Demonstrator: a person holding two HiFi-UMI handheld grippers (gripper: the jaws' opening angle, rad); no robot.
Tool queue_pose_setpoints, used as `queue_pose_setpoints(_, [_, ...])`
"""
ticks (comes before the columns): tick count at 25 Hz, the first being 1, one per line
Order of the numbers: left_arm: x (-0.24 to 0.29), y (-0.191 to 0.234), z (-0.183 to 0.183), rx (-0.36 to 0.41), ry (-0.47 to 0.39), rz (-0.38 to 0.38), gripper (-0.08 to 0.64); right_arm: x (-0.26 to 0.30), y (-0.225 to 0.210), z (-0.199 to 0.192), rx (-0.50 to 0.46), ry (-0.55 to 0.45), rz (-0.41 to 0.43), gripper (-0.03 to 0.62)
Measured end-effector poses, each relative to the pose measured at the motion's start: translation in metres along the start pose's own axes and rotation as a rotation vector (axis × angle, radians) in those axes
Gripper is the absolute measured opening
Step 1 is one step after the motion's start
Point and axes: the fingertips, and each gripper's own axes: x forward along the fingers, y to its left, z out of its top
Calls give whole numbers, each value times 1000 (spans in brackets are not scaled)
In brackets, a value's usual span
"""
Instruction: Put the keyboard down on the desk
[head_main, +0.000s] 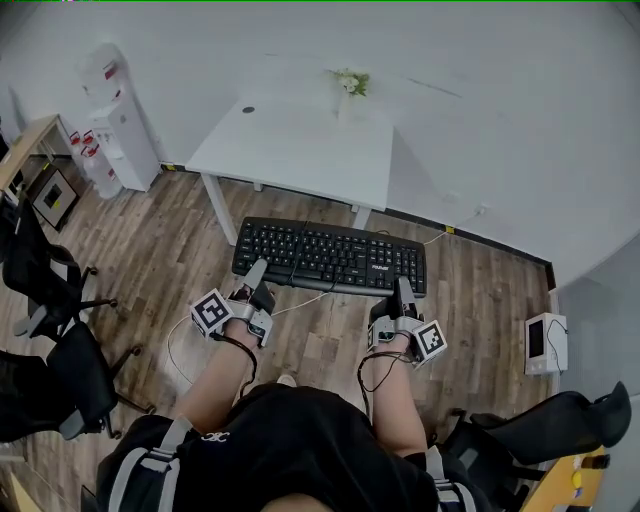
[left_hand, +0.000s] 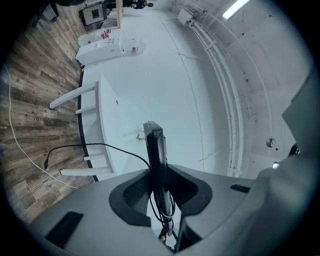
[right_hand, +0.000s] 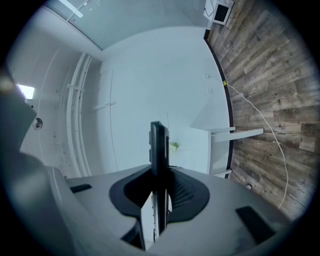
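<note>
1. Floor (head_main: 160, 250): wood-plank, running under everything listed below.
2. Desk (head_main: 300, 150): white top on white legs, set against the wall, ahead of the person.
3. Office chairs (head_main: 50, 290): black, grouped at the left edge of the head view.
4. Water dispenser (head_main: 122, 125): white, upright, left of the desk by the wall.
5. Keyboard (head_main: 330, 257): black, full-size, keys up. It is held level in the air over the floor, just in front of the desk's near edge and not on the desk. Each gripper view shows it edge-on between the jaws.
6. Left tongs (head_main: 258, 270): pinching the keyboard's near edge towards its left end, pads pressed on either face.
7. Right tongs (head_main: 403, 290): pinching the same near edge towards the right end, pads likewise closed on the board.
8. White box (head_main: 547, 343): a small unit with a dark panel, on the floor at the right wall.
9. Plant (head_main: 350, 83): small, green and white, at the desk's far edge.
10. Cable (left_hand: 90, 145): thin, black, leading away from the keyboard at the left tongs.
</note>
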Motion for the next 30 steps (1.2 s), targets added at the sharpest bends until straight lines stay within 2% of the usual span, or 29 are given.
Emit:
queue_pose_setpoints(9, [8, 13, 38, -11, 31, -35, 92, 17, -6, -29, -29, -41, 0, 69])
queue_pose_setpoints(18, [8, 31, 58, -11, 72, -10, 92, 21, -18, -48, -20, -65, -20, 69])
queue_pose_setpoints(30, [21, 35, 84, 6, 49, -29, 94, 64, -19, -63, -28, -11, 19, 69])
